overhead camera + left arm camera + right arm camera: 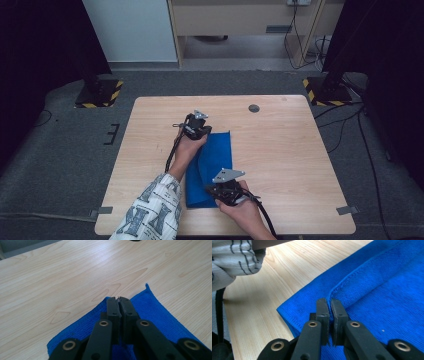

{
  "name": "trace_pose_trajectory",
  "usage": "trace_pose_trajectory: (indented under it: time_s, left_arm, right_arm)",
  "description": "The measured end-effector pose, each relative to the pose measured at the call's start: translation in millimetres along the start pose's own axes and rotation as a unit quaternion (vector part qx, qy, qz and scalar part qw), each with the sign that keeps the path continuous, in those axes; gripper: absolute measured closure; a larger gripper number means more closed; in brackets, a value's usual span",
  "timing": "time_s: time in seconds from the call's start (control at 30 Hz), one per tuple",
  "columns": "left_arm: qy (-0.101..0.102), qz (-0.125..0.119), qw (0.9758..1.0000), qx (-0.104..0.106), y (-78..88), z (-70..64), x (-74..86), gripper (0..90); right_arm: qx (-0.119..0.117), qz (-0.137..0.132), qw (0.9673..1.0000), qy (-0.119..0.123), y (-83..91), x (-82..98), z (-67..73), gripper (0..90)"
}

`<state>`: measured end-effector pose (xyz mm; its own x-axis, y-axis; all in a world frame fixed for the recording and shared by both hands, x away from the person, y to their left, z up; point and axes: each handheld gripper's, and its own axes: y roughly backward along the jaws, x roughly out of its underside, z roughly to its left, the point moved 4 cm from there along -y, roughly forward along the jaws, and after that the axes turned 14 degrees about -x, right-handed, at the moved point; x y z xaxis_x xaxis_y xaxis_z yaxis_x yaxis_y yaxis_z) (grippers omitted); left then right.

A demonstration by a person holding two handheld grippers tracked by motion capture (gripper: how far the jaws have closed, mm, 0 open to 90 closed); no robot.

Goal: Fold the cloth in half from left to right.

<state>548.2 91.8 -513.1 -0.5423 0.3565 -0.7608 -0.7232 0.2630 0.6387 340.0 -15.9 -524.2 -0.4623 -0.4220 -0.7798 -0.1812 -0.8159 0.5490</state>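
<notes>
A blue cloth [216, 155] lies folded on the wooden table [285, 150], its long side running away from me. At its far left corner sits my left gripper [203, 132], jaws shut on that corner; in the left gripper view the closed tips [119, 299] pinch the cloth [152, 312], with a bit of blue peeking out beside them. My right gripper [213, 189] is at the cloth's near edge. In the right gripper view its tips [329, 301] are shut on a folded hem of the cloth [387, 290].
A round cable hole [254, 108] sits near the table's far edge. A patterned sleeve [150, 210] crosses the near left of the table. Two stand bases with yellow-black stripes [99, 93] [326, 91] stand on the floor beyond the table corners.
</notes>
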Motion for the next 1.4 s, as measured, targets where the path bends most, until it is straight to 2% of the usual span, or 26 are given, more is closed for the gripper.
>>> trace_pose_trajectory:
  time_s: [0.17,0.77,1.13,1.4]
  left_arm:
    - [0.008,-0.007,0.9999,0.010,0.0,-2.8,-2.3,86.8]
    - [-0.006,-0.005,0.9998,0.017,-3.2,-25.6,-15.3,86.8]
    - [-0.008,-0.001,0.9998,0.019,-9.1,-34.1,-15.2,86.8]
    - [-0.010,0.002,0.9997,0.021,-13.1,-42.9,-16.5,86.8]
  right_arm:
    - [0.010,-0.001,0.9999,-0.004,6.1,4.6,-4.7,86.4]
    - [0.013,-0.006,0.9999,-0.009,23.4,12.6,-8.9,86.3]
    - [0.010,-0.001,0.9999,-0.006,24.6,15.9,-7.0,86.3]
    - [0.015,-0.001,0.9998,-0.013,31.5,24.6,-8.4,86.1]
